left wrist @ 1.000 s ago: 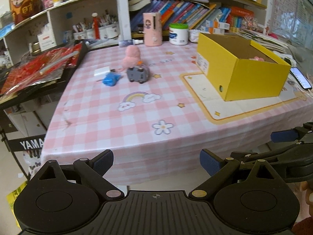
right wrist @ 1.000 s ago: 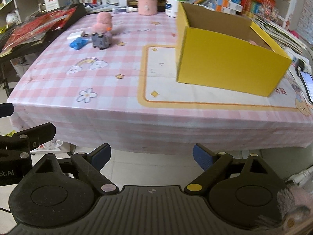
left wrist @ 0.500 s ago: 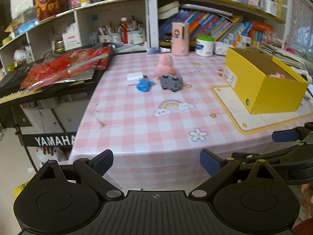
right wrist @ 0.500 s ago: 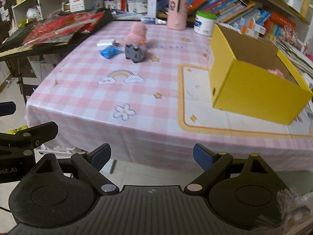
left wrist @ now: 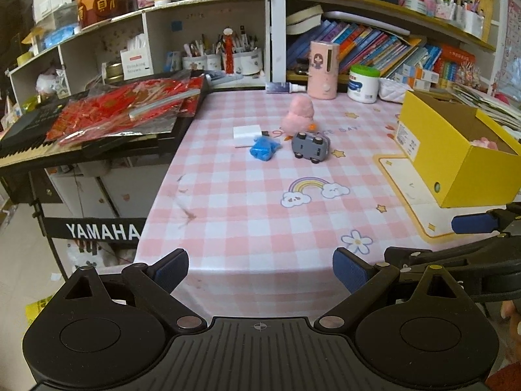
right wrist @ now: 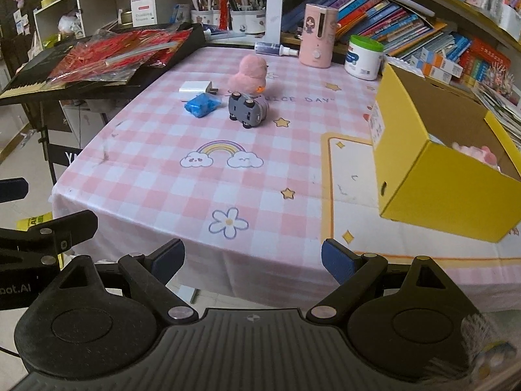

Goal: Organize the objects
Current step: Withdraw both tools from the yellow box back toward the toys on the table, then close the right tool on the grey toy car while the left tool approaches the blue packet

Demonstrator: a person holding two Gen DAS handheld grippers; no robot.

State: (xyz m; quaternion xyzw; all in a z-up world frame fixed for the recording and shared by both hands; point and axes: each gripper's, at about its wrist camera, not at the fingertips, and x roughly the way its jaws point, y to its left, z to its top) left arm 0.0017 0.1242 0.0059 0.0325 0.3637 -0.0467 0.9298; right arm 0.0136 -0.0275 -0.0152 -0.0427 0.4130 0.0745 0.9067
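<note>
Pink-and-white checked cloth covers the table (left wrist: 247, 228), printed with a flower, a rainbow between clouds and small stars, and both claws hang off its near edge with nothing between their fingers: the left gripper (left wrist: 260, 268) has its blue pads spread wide over the hanging cloth, and the right gripper (right wrist: 253, 259) is spread just as wide beside it, one blue fingertip (left wrist: 472, 224) of it showing at the right edge of the left view. Farther in and to the right, a yellow cardboard box (right wrist: 456, 176) stands open on a cream mat with an orange border, something pink and soft (right wrist: 478, 154) lying inside. Well apart from both claws, toward the far left part of the table, the loose things cluster: a grey toy car (right wrist: 248, 109) tipped on its side with its wheels toward the camera, a crumpled blue piece (right wrist: 202, 104) just left of it, a white charger block (right wrist: 195, 86) behind that, and a pink plush duck (right wrist: 249, 75) right behind the car. Beyond them, at the table's back edge, stand a pink cylinder (right wrist: 318, 34) and a white tub with a green lid (right wrist: 364, 57), with shelves of books behind
</note>
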